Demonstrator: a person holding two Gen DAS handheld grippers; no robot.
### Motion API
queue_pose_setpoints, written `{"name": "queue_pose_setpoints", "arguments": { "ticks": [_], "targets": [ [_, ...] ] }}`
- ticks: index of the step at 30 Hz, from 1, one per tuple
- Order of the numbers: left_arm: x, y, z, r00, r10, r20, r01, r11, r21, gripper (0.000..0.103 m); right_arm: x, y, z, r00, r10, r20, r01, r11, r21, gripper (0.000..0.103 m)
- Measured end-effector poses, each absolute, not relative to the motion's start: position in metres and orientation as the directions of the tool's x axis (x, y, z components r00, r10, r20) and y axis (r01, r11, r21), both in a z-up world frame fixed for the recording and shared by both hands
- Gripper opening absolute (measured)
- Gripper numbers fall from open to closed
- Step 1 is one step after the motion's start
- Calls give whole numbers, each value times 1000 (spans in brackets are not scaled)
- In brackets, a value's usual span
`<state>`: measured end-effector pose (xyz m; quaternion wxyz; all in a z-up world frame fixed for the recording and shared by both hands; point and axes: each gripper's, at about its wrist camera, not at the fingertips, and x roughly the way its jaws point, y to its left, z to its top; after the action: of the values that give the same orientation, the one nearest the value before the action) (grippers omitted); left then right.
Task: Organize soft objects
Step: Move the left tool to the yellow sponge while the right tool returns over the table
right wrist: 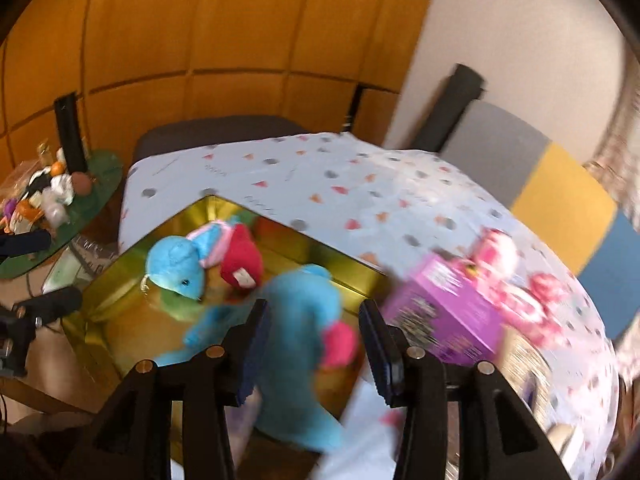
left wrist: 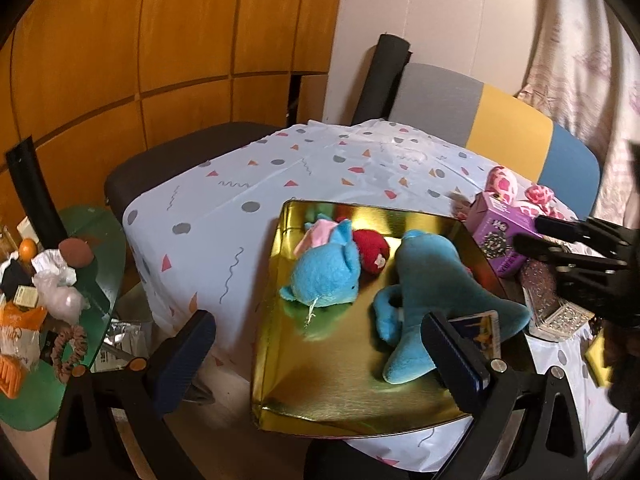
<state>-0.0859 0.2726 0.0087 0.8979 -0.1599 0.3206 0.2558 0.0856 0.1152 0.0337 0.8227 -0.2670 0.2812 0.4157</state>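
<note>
The gold tray point(left wrist: 352, 404) collects the plush: a teal toy point(left wrist: 436, 280) lies at its 3 o'clock edge, a blue one point(left wrist: 324, 272) and a red one point(left wrist: 372, 248) toward 11. Pink toys point(left wrist: 504, 180) wait outside at 1. The right gripper point(right wrist: 314, 344) is parted around nothing; the left gripper point(left wrist: 316, 344) spreads wide, empty.

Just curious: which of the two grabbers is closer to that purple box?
Right. The right gripper hangs beside the purple box, jaws open and empty. The left gripper hovers over the gold tray, farther away.
</note>
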Motion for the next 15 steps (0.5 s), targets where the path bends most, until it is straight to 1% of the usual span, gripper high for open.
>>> {"name": "queue_pose_setpoints", "arguments": {
  "ticks": [5, 7, 8, 13, 15],
  "targets": [
    [-78, 258, 15, 681, 340, -648, -520, 848, -102, 103, 98, 49, 51, 565, 492, -662, -754, 634, -172, 46],
    [-74, 251, 17, 690, 328, -646, -502, 859, -100, 103, 109, 16, 58, 556, 497, -666, -716, 693, -81, 46],
    [-72, 247, 18, 694, 320, -645, -490, 866, -98, 103, 118, -5, 63, 549, 504, -667, -684, 729, -12, 46],
    [-59, 224, 22, 716, 275, -641, -422, 903, -84, 103, 142, -85, 78, 614, 462, -640, -513, 850, 121, 46],
    [-54, 216, 22, 723, 252, -643, -391, 917, -80, 103, 154, -127, 85, 648, 437, -624, -406, 891, 202, 46]
  ]
}}
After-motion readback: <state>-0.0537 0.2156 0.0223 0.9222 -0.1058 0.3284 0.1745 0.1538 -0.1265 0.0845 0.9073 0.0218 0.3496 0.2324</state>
